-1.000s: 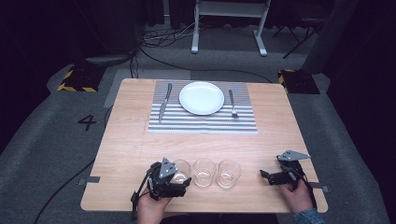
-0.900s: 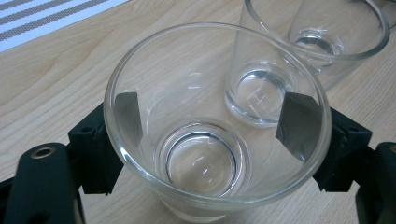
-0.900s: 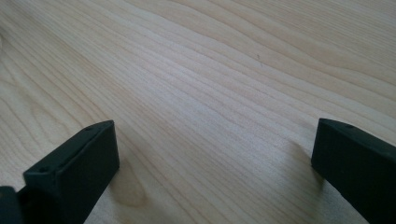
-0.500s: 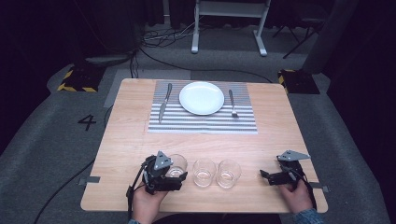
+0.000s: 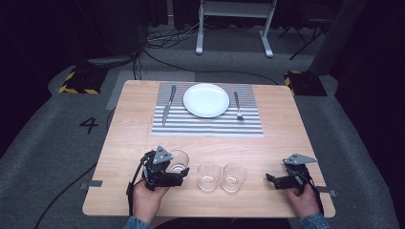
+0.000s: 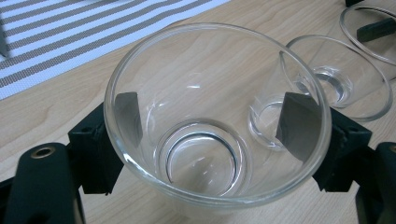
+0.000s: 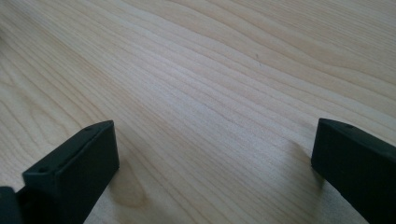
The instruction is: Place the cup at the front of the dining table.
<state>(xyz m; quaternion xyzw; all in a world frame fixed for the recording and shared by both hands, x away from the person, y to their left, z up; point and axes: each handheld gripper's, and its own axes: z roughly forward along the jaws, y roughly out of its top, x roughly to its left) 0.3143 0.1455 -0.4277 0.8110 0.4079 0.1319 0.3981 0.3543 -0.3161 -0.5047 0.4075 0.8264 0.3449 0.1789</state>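
My left gripper [image 5: 175,171] is shut on a clear drinking glass [image 5: 178,160] near the table's front left. In the left gripper view its two pads [image 6: 127,116] press on opposite sides of the glass [image 6: 205,156], seen through the clear wall. The glass hangs a little above the wood. Two more empty glasses [image 5: 208,175] [image 5: 234,177] stand side by side to its right, the nearer one [image 6: 336,79] close by. My right gripper [image 5: 273,182] rests at the front right, open, with bare wood between its jaws [image 7: 210,154].
At the far side lies a striped placemat [image 5: 207,126] with a white plate [image 5: 206,99], a knife [image 5: 167,106] on its left and a fork [image 5: 237,106] on its right. Bare wooden tabletop [image 5: 267,148] stretches between the placemat and the glasses.
My left gripper has risen with the glass and drifted slightly left, away from the other two glasses. The right gripper has kept still.
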